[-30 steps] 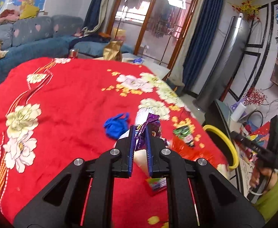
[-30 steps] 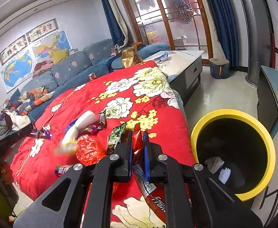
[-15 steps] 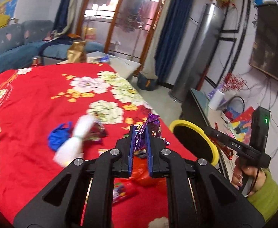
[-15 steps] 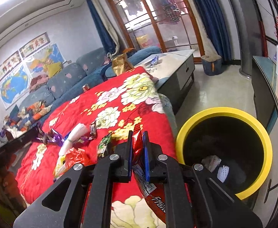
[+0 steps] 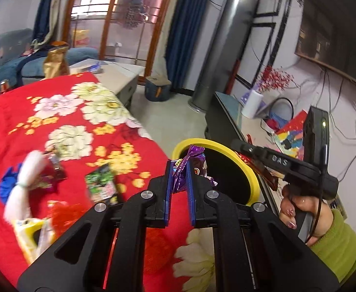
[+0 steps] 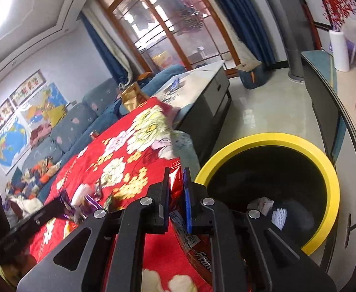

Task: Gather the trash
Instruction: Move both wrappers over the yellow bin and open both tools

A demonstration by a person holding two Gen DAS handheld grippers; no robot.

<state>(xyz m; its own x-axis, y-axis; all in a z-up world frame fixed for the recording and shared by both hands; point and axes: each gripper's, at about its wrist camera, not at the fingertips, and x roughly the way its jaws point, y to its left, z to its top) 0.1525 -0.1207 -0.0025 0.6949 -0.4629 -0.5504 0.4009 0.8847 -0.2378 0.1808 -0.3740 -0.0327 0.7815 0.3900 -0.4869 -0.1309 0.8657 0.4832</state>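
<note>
My left gripper (image 5: 179, 173) is shut on a purple foil wrapper (image 5: 192, 163), held just short of the yellow-rimmed black bin (image 5: 252, 177) beside the table. In the right wrist view my right gripper (image 6: 176, 182) is shut on a red snack bag (image 6: 192, 243) that hangs below the fingers, next to the same bin (image 6: 328, 189). White crumpled trash (image 6: 278, 215) lies in the bin's bottom. The other gripper (image 5: 287, 168) shows in the left wrist view, held by a hand (image 5: 299, 209) in a green sleeve. More wrappers lie on the red flowered cloth (image 5: 63, 112): a green packet (image 5: 100, 182), a white bundle (image 5: 24, 182), a blue scrap (image 5: 6, 186).
A grey low cabinet (image 6: 209, 92) stands beyond the table. A dark TV bench (image 6: 324, 92) with a paper roll (image 6: 339, 51) runs along the right, close behind the bin. A blue sofa (image 6: 80, 121) lies at the far side. Bare floor (image 6: 270, 112) lies between cabinet and bench.
Both grippers have swung right from over the table toward the bin, each keeping its wrapper. The bin now fills more of both views, and the table's trash has slid to the left.
</note>
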